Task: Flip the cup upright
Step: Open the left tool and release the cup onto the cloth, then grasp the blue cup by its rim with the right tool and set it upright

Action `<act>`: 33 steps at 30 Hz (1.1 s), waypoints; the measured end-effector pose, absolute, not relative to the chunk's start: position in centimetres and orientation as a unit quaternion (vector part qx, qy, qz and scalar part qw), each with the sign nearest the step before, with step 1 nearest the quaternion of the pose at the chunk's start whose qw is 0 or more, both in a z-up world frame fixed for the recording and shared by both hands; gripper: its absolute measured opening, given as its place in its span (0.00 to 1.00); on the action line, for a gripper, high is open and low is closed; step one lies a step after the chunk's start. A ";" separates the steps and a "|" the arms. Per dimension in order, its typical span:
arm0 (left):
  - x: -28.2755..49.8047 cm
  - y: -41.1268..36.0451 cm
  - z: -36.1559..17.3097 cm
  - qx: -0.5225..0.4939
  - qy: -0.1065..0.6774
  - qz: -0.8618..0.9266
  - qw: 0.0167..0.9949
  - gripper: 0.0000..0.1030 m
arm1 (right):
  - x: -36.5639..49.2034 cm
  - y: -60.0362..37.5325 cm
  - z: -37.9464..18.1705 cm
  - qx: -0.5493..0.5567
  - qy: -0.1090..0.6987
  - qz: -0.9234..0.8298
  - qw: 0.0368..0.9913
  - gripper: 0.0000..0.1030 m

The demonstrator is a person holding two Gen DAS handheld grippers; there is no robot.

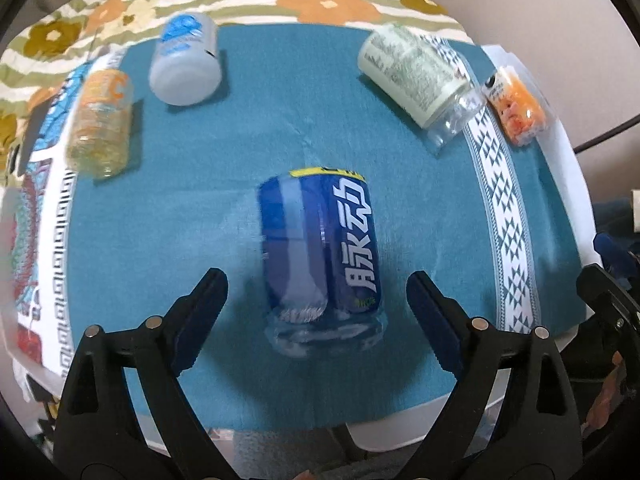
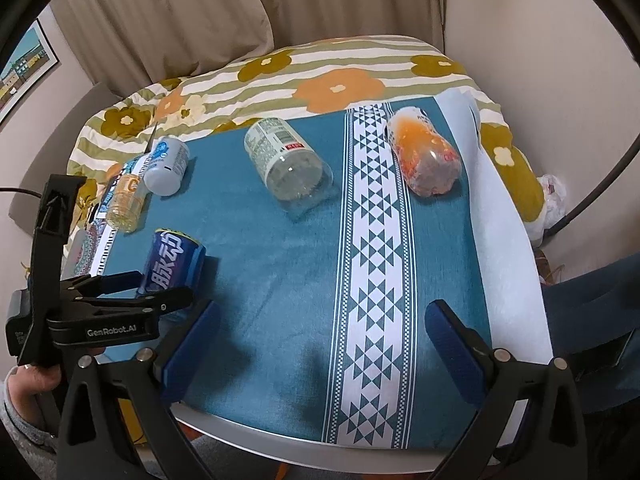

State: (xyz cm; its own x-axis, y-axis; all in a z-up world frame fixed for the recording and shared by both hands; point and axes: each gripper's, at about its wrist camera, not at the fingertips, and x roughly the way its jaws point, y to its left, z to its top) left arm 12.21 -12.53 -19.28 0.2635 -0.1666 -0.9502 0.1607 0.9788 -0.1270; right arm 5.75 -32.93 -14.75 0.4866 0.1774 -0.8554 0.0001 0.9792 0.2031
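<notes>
Both the left gripper [image 1: 316, 280] and right gripper [image 2: 320, 316] gape wide, the empty-looking blue cup [image 1: 320, 256] standing inverted between the left's fingers.

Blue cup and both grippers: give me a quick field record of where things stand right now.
blue cup: upside down on the teal cloth, clear base up
left gripper: open, fingers either side of the blue cup, not touching
right gripper: open, empty, over the cloth
other cups: four, all upside down
task: flip not started
</notes>
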 end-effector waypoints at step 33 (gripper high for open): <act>12.9 6.0 -19.4 -0.046 0.576 -0.031 0.815 1.00 | 19.6 -18.5 -21.3 0.125 0.728 0.153 0.656 0.84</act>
State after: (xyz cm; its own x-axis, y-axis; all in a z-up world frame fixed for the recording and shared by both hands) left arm 12.86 6.04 -19.37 0.3334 -0.1038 -0.9371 -0.0024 0.9938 -0.1109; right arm 19.55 -18.50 -21.29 -0.1077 0.3825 -0.9177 -0.0189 0.9221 0.3865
